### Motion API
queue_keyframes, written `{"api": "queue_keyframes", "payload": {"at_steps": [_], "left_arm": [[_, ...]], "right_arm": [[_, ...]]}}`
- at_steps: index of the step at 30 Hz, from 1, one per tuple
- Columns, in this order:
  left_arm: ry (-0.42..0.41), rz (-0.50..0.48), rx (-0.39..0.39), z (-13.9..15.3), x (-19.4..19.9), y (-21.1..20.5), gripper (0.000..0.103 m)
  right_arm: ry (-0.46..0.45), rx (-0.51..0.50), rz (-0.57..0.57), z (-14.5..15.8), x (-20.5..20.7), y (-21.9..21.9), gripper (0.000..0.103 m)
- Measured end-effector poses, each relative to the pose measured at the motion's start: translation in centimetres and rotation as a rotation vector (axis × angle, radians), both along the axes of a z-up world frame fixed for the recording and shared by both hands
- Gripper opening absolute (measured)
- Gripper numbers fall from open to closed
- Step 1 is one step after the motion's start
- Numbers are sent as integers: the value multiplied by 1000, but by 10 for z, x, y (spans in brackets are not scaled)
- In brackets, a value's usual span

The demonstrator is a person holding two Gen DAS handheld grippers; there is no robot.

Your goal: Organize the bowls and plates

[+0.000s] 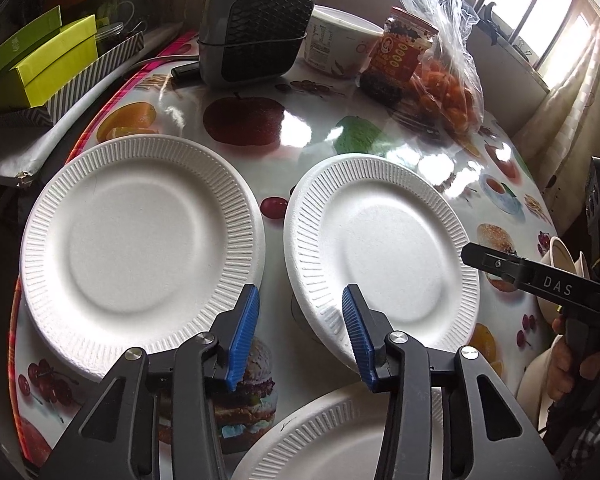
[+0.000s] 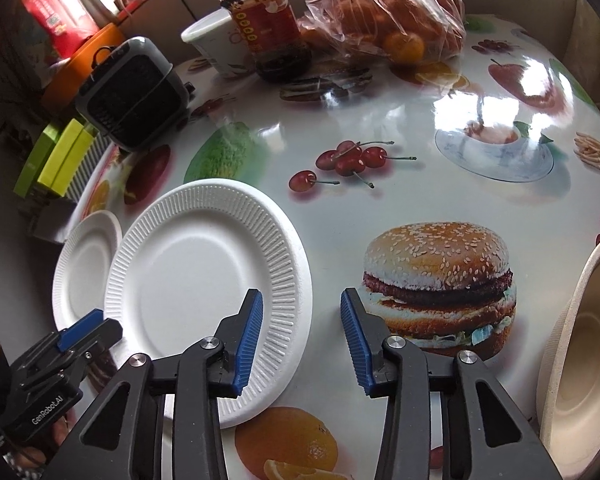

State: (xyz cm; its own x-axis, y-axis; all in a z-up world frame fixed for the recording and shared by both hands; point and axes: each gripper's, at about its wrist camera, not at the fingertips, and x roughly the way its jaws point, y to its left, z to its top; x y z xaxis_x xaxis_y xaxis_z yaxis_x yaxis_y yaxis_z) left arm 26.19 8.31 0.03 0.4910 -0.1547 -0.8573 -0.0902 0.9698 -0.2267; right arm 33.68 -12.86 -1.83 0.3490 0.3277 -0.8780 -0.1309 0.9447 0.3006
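Hovering my left gripper and right gripper over the white plates, both spread wide, holding nothing.

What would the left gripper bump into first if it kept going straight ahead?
Probably the bare tablecloth in the gap between the two white plates. The left gripper is open and points between the left plate and the right plate; its right finger overlaps that plate's rim.

near plate: cut by bottom edge, partly behind left fingers | bowl: cut by right edge | far plate: overlapped by tilted plate | jar label: unreadable | bag contents: blurred
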Motion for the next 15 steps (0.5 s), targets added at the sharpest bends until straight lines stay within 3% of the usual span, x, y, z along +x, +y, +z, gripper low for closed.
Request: {"api": "queue_keyframes", "payload": {"at_steps": [8, 15], "left_arm": [[9, -7, -19, -2, 2, -2, 31], [6, -14, -22, -1, 2, -5, 24]], "right_arm": [[9, 17, 2, -1, -1, 0, 17], [8, 16, 2, -1, -1, 0, 16]]}}
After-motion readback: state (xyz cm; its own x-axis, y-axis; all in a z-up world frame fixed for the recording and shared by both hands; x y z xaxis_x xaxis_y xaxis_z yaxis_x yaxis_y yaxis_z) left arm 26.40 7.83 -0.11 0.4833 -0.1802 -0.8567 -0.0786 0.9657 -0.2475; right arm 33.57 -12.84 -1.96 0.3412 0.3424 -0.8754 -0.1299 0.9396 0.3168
